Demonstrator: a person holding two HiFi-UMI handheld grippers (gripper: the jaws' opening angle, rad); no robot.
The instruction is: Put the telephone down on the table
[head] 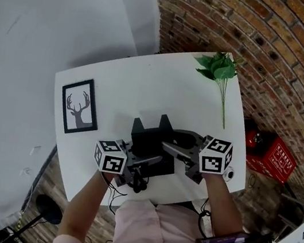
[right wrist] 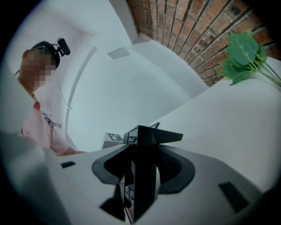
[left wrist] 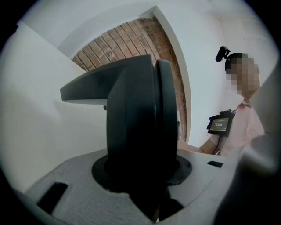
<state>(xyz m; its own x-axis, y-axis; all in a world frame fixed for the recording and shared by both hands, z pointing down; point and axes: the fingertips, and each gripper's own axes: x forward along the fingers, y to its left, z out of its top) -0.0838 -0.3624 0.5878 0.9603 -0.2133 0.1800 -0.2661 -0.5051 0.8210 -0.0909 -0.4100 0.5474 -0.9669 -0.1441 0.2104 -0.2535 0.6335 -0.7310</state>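
Note:
A black telephone (head: 151, 144) is held between both grippers over the near part of the white table (head: 147, 82). My left gripper (head: 144, 161) grips its left side, and in the left gripper view the rounded black telephone (left wrist: 140, 123) fills the space between the jaws of that gripper (left wrist: 145, 178). My right gripper (head: 175, 149) clamps the right side. In the right gripper view a thin black edge of the telephone (right wrist: 145, 154) stands pinched in that gripper (right wrist: 138, 176). I cannot tell whether the telephone's underside touches the tabletop.
A framed deer picture (head: 79, 106) lies at the table's left. A green leafy sprig (head: 222, 72) lies at the far right corner. A brick wall (head: 281, 48) runs behind and to the right, with a red crate (head: 271, 156) on the floor below it.

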